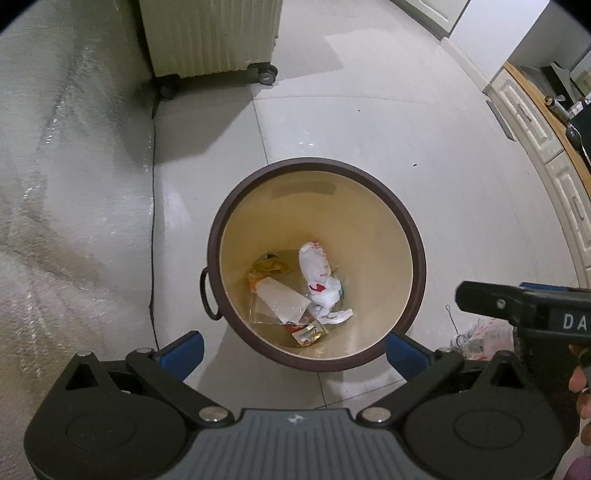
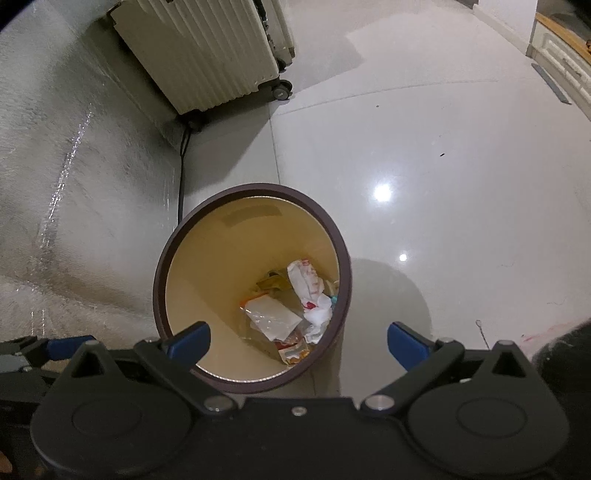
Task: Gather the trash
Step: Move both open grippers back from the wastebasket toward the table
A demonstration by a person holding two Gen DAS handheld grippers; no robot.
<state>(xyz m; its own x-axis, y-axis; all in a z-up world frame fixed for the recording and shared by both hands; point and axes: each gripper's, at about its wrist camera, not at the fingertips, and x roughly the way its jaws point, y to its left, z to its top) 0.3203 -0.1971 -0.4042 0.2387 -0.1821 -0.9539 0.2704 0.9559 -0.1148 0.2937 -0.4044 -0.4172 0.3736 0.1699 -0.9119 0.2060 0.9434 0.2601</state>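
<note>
**A:** Where is the trash, and how do the tools stand?

**B:** A round bin (image 1: 316, 264) with a dark brown rim and a cream inside stands on the pale tiled floor (image 1: 369, 129). The trash (image 1: 317, 284) lies at its bottom: a crumpled white-and-red wrapper, a flat clear packet and some orange and yellow scraps. The left gripper (image 1: 294, 350) hangs above the near rim, pointing steeply down, its jaws spread wide with nothing between them. The right gripper (image 2: 298, 343) hangs above the same bin, jaws equally wide and empty.

**A:** How much room is there around the bin?

**B:** To its right the floor lies open and glossy, with bright ceiling lights reflected in it. To its left the tiles end at a rough grey covering (image 1: 74, 221), and a thin black cable (image 1: 152, 229) runs along that edge, close by the bin's small side handle.

**A:** What else is nearby?

**B:** A cream ribbed suitcase (image 1: 210, 35) on black wheels stands well behind the bin, at the far end of the cable. A pale cabinet (image 1: 539, 122) with panelled drawers and a wooden top curves along the far right. One more crumpled clear wrapper with red print (image 1: 487, 334) lies on the floor just right of the bin, partly hidden behind the right gripper.
</note>
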